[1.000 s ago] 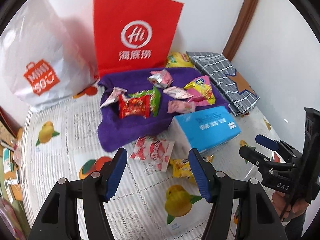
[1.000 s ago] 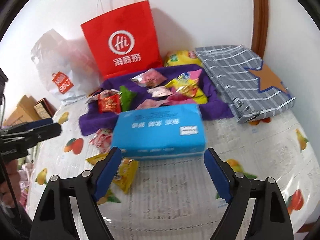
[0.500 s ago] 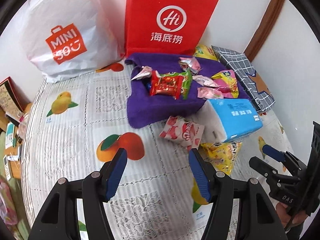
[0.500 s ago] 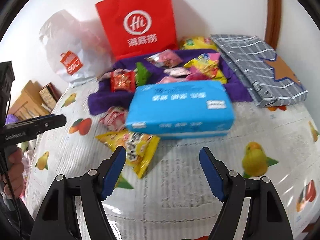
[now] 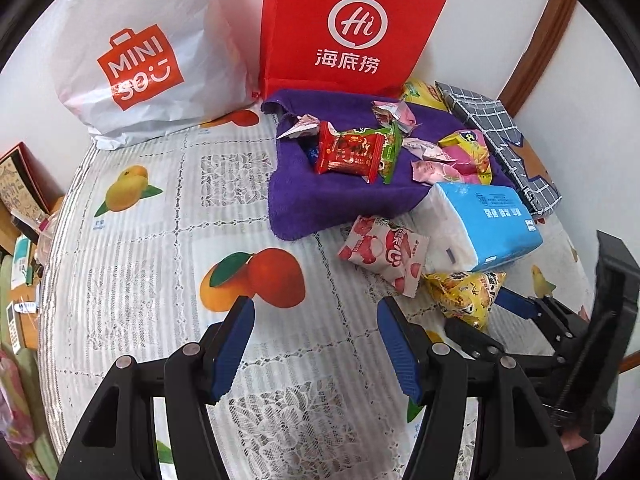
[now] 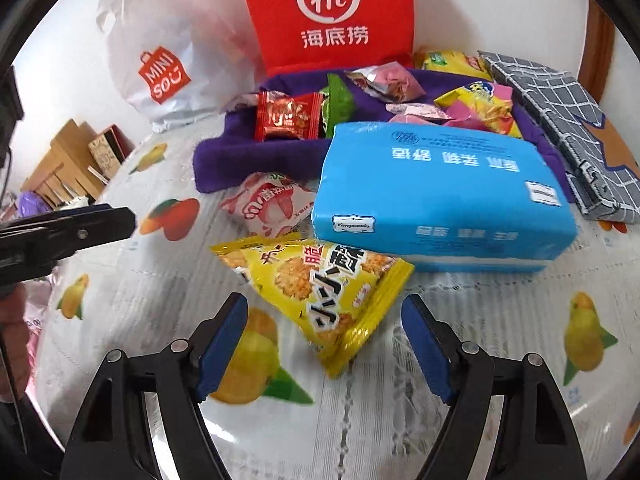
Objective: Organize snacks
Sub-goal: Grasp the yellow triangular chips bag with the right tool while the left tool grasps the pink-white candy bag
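Left gripper point(image 5: 316, 346) agape, empty; right gripper point(image 6: 324, 344) just widening, empty.

The open left gripper point(image 5: 316, 340) hangs above the fruit-printed lace tablecloth point(image 5: 152, 240), near a pink-and-white strawberry snack packet point(image 5: 384, 252)

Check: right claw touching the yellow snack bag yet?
Apart. Right wrist view shows the yellow snack bag lying between the open right claw pads, tablecloth visible on both sides.

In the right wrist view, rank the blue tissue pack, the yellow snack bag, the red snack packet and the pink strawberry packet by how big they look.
1. blue tissue pack
2. yellow snack bag, though it lies nearest the camera
3 and 4. pink strawberry packet and red snack packet: too alike to rank
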The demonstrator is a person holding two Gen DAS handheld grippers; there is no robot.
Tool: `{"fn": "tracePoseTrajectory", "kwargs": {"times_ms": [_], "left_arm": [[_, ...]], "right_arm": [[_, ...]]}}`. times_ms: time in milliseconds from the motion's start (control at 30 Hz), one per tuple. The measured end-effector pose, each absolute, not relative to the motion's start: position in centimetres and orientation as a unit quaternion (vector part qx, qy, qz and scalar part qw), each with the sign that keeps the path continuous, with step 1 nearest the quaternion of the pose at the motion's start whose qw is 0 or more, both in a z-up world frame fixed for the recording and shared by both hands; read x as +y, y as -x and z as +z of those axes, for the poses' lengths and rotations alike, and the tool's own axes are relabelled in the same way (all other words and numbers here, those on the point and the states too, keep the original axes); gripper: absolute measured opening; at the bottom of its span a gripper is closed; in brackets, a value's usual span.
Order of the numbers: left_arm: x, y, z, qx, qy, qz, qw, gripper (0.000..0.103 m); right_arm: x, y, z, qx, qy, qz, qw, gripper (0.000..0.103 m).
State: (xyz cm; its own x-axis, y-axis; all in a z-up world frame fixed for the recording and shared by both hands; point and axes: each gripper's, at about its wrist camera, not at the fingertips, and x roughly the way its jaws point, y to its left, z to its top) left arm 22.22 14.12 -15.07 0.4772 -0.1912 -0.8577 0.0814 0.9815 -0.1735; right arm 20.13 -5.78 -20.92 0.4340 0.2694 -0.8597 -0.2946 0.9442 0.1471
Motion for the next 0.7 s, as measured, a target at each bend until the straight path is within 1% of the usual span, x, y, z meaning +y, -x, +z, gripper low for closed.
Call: {"fn": "tracePoseTrajectory", "kwargs": {"times_ms": [133, 200, 300, 467, 700], "left_arm": [[13.7, -22.9, -15.6, 0.509, 0.052, -0.082, 0.855, 0.061], [13.2, -23.4, -15.8, 0.511, 0.051, -0.081, 0.854, 0.061], [12.3, -24.2, -16.0, 0.510, 0.048, -0.090, 0.854, 0.060], [9.9, -26.0, -17.2, 0.520, 0.046, -0.105, 0.847, 0.060], [7.0, -28.6, -19.5, 0.537, 0.023, -0.119, 0.835, 0.060]], "right_arm": [[-5.9, -20.9, -21.7, 0.500, -0.007, 0.175, 0.848, 0.078], [-5.9, -20.9, -21.8, 0.496, -0.007, 0.191, 0.847, 0.063], [-6.2, -20.6, -21.4, 0.485, -0.002, 0.206, 0.850, 0.057], [-8.2, -19.4, -20.5, 0.477, -0.015, 0.225, 0.849, 0.053], [-12.4, -17.6, -19.1, 0.458, 0.000, 0.223, 0.860, 0.052]]}}
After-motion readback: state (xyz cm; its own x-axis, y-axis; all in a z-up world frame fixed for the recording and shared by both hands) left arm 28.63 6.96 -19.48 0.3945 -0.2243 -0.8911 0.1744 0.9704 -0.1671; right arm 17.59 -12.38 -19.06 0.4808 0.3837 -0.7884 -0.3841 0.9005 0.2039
